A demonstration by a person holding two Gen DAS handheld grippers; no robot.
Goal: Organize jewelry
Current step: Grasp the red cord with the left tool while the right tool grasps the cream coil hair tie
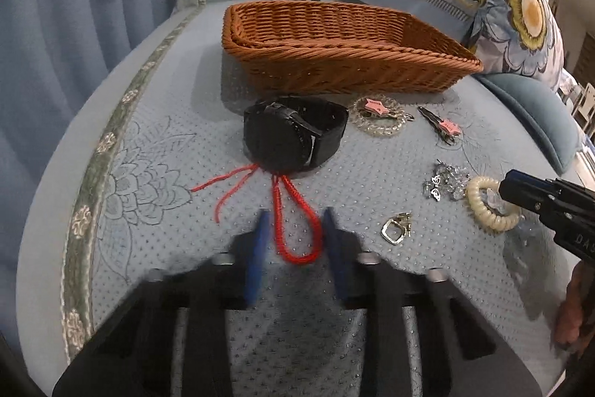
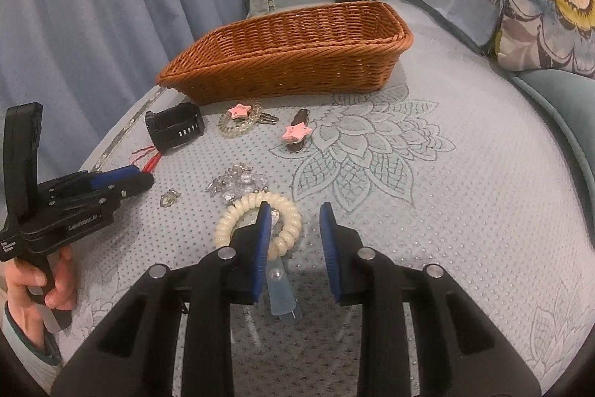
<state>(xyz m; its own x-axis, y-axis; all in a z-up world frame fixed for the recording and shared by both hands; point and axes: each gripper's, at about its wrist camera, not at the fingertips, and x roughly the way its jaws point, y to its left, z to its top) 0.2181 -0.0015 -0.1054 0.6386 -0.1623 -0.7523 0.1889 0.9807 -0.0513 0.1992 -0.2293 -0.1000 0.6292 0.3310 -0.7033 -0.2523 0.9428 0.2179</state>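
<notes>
My left jaws stand released around the red cord (image 1: 277, 218), and my right jaws are released with the rim of the cream hair tie (image 2: 238, 207) between them; the basket (image 2: 282, 49) is well ahead. The cord runs under the watch (image 1: 293, 136), so lifting it may drag the watch. I count one cord, one watch, one basket and two star clips (image 1: 373, 106).
</notes>
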